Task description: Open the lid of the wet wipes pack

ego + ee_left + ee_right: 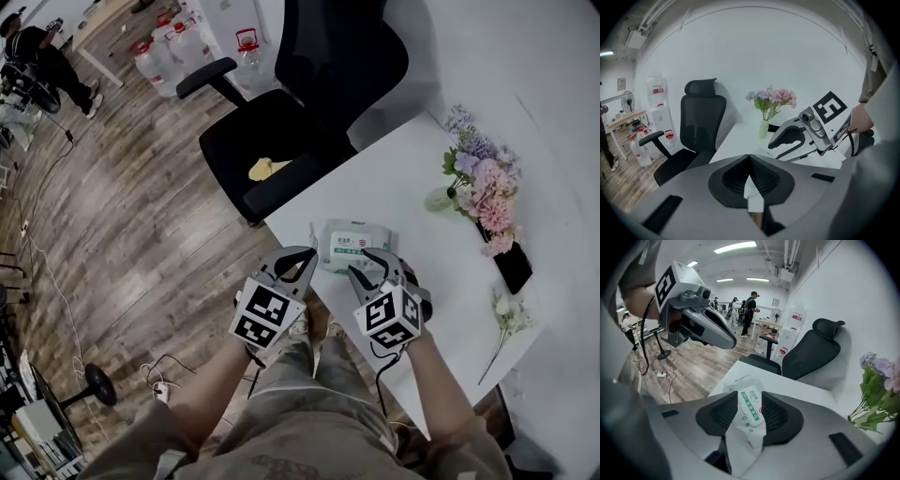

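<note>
— Where does the wet wipes pack (pixel 352 246) lie?

— It lies flat on the white table (pixel 422 187), close to the edge nearest the person, with its green-printed label facing up.

— And the right gripper (pixel 367 264)?

— It hangs over the near right part of the pack. In the right gripper view its jaws stand a little apart, and the pack's label shows in the gap between them (pixel 750 399). Whether the pads touch the pack cannot be told.

— What of the left gripper (pixel 306 258)?

— It is at the table's edge, just left of the pack. In the left gripper view its jaw tips meet (pixel 749 157), and nothing is seen gripped between them. Only a sliver of white shows through the opening lower down.

— Is the lid lifted?

— No. The label lies flat on the pack.

— What else is on the table?

— A vase of flowers (pixel 483 183) stands well apart, toward the far right. A loose flower stem (pixel 506 319) lies nearer the person. A black office chair (pixel 291 131) stands off the table's far corner.
</note>
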`<state>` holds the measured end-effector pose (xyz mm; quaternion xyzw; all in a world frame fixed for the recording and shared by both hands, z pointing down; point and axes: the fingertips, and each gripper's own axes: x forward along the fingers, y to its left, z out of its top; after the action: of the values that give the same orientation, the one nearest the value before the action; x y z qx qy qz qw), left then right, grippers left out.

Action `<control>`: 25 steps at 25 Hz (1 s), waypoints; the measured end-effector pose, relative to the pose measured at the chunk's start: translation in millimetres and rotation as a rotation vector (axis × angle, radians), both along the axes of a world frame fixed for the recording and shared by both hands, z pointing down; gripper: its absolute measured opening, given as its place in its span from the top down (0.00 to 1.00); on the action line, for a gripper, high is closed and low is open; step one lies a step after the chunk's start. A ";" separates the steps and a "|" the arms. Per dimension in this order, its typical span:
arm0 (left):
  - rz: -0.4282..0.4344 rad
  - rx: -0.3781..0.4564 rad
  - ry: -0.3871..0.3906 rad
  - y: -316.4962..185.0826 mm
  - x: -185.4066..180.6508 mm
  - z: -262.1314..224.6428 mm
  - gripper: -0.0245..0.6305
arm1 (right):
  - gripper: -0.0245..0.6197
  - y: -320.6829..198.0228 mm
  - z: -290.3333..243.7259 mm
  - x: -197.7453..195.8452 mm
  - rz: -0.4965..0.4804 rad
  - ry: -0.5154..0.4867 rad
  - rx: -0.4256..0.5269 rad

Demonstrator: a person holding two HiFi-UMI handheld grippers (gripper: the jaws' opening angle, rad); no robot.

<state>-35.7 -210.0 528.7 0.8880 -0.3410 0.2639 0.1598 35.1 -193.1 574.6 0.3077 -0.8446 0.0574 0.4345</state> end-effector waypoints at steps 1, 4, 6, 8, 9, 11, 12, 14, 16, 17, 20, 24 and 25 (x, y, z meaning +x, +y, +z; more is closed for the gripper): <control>0.003 -0.015 -0.006 0.1 1.3 9.0 0.94 | 0.69 0.0 7.4 -0.1 -0.007 0.010 -0.005; 0.013 -0.060 -0.029 0.3 4.2 36.4 0.94 | 0.69 -1.9 24.6 -0.1 -0.030 0.050 0.004; 0.019 -0.090 -0.049 0.4 5.2 55.5 0.94 | 0.70 -4.8 33.6 0.8 -0.054 0.090 0.030; 0.021 -0.125 -0.059 1.2 6.0 74.4 0.94 | 0.70 -6.5 42.8 1.3 -0.089 0.137 0.057; 0.019 -0.144 -0.055 1.3 6.7 82.9 0.94 | 0.70 -6.4 47.6 1.2 -0.109 0.160 0.066; 0.020 -0.172 -0.053 1.2 7.4 96.3 0.94 | 0.70 -4.6 55.5 -0.9 -0.147 0.193 0.069; 0.026 -0.176 -0.064 1.1 6.9 101.6 0.94 | 0.70 -3.2 58.3 -2.2 -0.163 0.204 0.068; 0.041 -0.182 -0.094 1.6 5.9 111.3 0.94 | 0.70 -0.7 63.0 -3.2 -0.184 0.228 0.069; 0.051 -0.187 -0.112 2.7 6.4 119.2 0.94 | 0.70 -0.1 67.8 -1.5 -0.197 0.262 0.082; 0.051 -0.187 -0.115 3.0 6.8 122.0 0.94 | 0.70 -0.2 69.7 -0.9 -0.204 0.276 0.090; 0.049 -0.187 -0.132 3.0 6.7 127.2 0.94 | 0.71 -0.4 71.5 -2.3 -0.237 0.306 0.116; 0.068 -0.163 -0.177 2.6 8.8 129.6 0.94 | 0.82 1.6 72.6 -3.3 -0.264 0.329 0.104; 0.074 -0.155 -0.186 2.8 9.0 130.0 0.94 | 0.84 2.4 72.9 -3.8 -0.268 0.332 0.094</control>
<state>-26.7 -207.1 658.8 0.8566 -0.3002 0.3764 0.1857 31.3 -190.8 647.5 0.2179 -0.7964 -0.0918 0.5566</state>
